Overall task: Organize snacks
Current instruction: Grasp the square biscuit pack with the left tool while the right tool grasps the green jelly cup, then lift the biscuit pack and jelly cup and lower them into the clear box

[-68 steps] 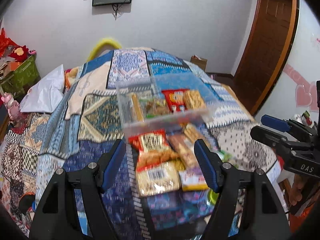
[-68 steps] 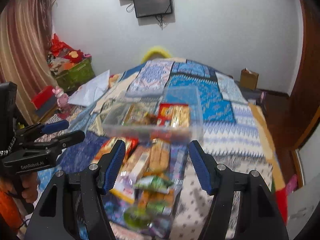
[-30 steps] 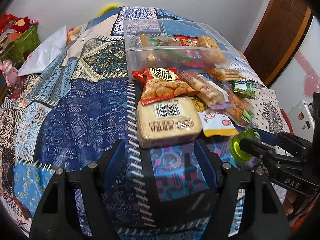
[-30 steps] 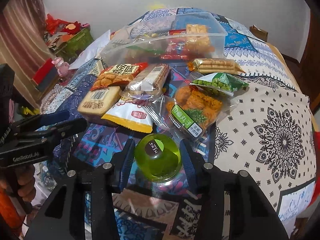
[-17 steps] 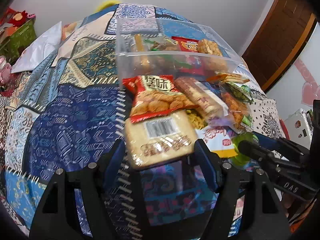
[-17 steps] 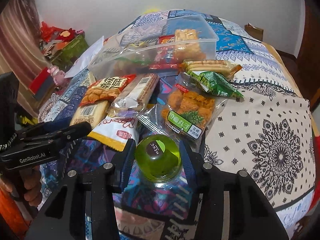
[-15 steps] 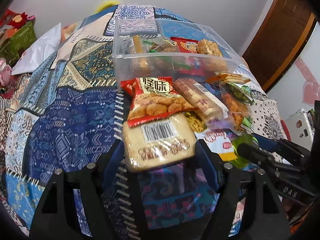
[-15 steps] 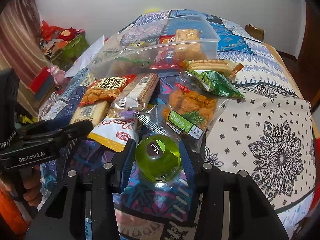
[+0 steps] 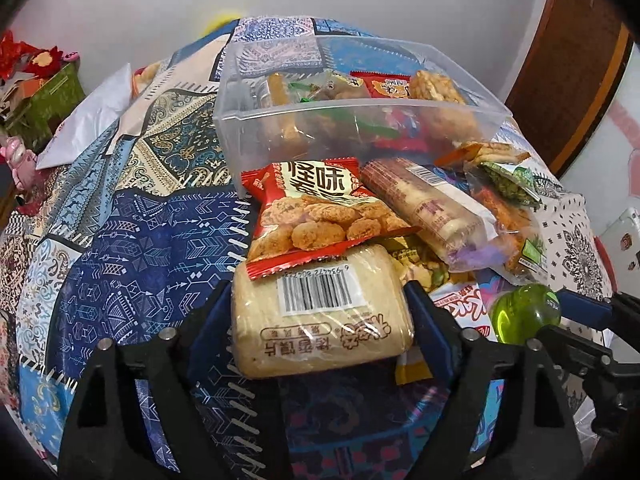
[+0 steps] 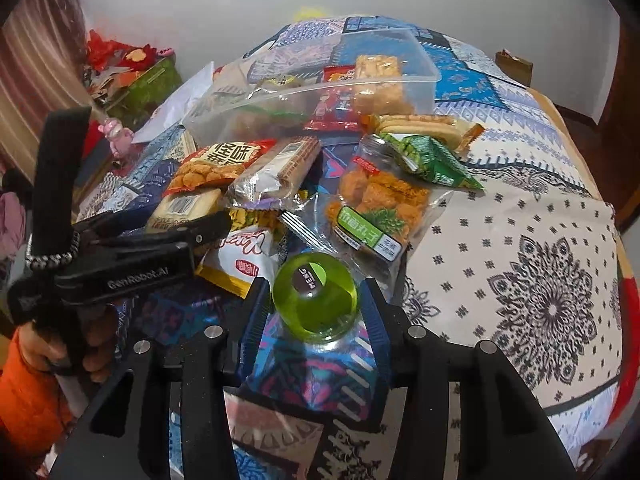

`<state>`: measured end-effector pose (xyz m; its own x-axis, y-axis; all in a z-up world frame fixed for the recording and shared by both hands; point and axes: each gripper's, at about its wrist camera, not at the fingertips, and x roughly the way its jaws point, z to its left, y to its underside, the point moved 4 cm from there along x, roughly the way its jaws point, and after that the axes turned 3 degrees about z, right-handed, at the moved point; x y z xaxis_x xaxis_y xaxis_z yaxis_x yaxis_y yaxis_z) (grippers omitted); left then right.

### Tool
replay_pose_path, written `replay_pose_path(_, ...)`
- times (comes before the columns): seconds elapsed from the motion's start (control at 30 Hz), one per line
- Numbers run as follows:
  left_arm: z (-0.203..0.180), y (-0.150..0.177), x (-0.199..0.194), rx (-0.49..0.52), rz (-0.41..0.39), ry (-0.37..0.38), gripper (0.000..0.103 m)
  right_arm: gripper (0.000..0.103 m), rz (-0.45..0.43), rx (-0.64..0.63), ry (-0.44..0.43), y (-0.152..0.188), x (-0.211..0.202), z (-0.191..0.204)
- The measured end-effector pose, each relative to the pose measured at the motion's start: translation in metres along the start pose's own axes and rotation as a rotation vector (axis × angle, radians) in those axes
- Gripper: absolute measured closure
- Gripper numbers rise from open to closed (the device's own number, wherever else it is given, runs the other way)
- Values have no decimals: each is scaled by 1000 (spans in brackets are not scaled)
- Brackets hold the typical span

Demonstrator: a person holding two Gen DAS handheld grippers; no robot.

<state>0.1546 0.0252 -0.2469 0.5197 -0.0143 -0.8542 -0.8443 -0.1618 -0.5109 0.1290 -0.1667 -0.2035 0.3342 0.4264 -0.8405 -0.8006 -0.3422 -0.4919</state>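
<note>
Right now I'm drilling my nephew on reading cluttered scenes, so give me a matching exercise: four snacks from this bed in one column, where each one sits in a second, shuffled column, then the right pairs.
Things:
1. green jelly cup
2. beige cake pack with barcode
3. red nugget bag
4. crispy rice bar

Places:
A. inside the clear plastic bin
B. between the left gripper's fingers
C. clamped between the right gripper's fingers
D. on the pile, overlapping the cake pack's far edge

Pairs: 1-C, 2-B, 3-D, 4-A
</note>
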Motion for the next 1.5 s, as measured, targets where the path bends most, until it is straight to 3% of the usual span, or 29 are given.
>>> replay_pose_path(0.17, 5, 10, -12, 18, -11, -7, 24, 60, -5, 2, -37, 4, -6, 2)
replay_pose_path(0.4, 11, 26, -33, 32, -28, -8, 25, 60, 12, -18, 2, -2, 7, 6)
replay_pose_path(0.8, 14, 11, -68, 20, -118, 22, 25, 60, 10, -10, -10, -11, 15, 6)
replay_pose_path(1.13, 13, -20, -90, 12, -206, 44, 25, 61, -91, -29, -46, -34, -22, 17)
replay_pose_path(1.5, 15, -68, -93, 11, -291, 31, 25, 61, -236, -47, -49, -92, -44, 19)
